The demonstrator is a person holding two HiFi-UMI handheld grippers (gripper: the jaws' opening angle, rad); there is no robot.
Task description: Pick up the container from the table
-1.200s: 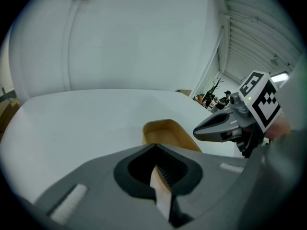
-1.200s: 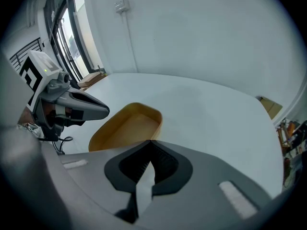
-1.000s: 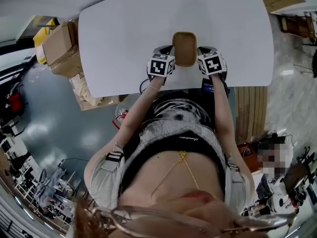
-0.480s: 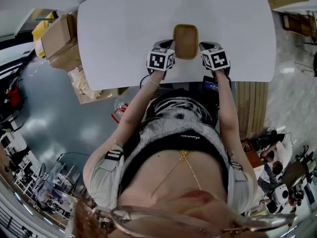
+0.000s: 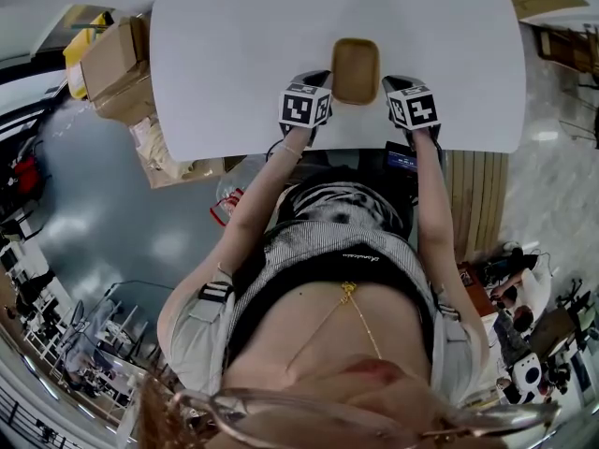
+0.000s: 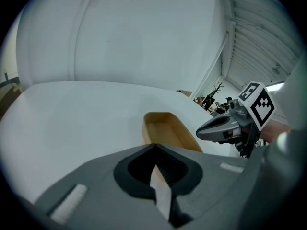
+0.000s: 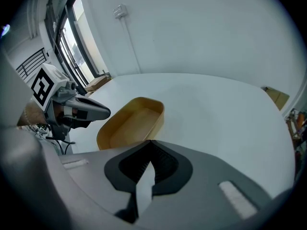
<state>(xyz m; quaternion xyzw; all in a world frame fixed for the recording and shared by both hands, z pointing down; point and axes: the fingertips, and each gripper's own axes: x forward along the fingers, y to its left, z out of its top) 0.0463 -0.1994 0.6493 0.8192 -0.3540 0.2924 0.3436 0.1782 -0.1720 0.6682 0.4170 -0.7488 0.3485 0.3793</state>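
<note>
The container (image 5: pixel 356 68) is a shallow tan tray with rounded corners, empty, lying flat on the white table (image 5: pixel 234 54) near its front edge. My left gripper (image 5: pixel 316 82) rests just left of the tray's near end, and my right gripper (image 5: pixel 397 86) just right of it. Both are shut with nothing between their fingers. In the left gripper view the tray (image 6: pixel 168 131) lies ahead and to the right of my shut jaws (image 6: pixel 156 169), with the right gripper (image 6: pixel 205 128) beyond it. In the right gripper view the tray (image 7: pixel 132 123) lies ahead-left of my jaws (image 7: pixel 146 174), opposite the left gripper (image 7: pixel 101 113).
Cardboard boxes (image 5: pixel 112 82) are stacked on the floor off the table's left end. A slatted wooden panel (image 5: pixel 473 204) lies on the floor to the right. The person's body stands close against the table's front edge. A white wall (image 6: pixel 144 32) rises behind the table.
The head camera has drifted a little, so the tray and both grippers sit slightly further right in the picture. The grippers keep their places either side of the tray.
</note>
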